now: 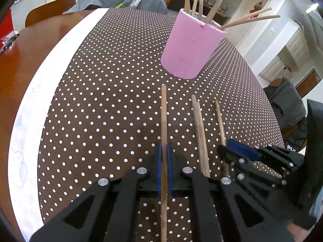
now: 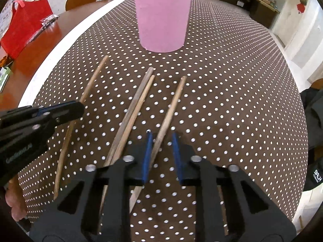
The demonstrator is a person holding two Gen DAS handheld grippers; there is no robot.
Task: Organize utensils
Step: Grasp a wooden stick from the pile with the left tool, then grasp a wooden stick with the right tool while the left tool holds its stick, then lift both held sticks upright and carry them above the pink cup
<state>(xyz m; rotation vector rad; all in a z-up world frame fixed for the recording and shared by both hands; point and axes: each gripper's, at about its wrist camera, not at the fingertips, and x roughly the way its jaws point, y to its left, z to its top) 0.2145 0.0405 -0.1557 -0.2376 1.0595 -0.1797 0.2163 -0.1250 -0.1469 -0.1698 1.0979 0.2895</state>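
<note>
Jaws of the left gripper are pinching one chopstick; the right gripper is straddling another chopstick, unpinched, both pointing lengthwise toward the pink cup.

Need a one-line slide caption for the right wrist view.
Right gripper straddles a chopstick on the polka-dot cloth; pink holder stands beyond.

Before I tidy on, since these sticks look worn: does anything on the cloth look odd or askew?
Nothing is spilled or broken. The pink cup stands upright. One odd thing: in the pair of chopsticks lying side by side, one chopstick is dark along most of its length, as if stained; the others look evenly pale.
</note>
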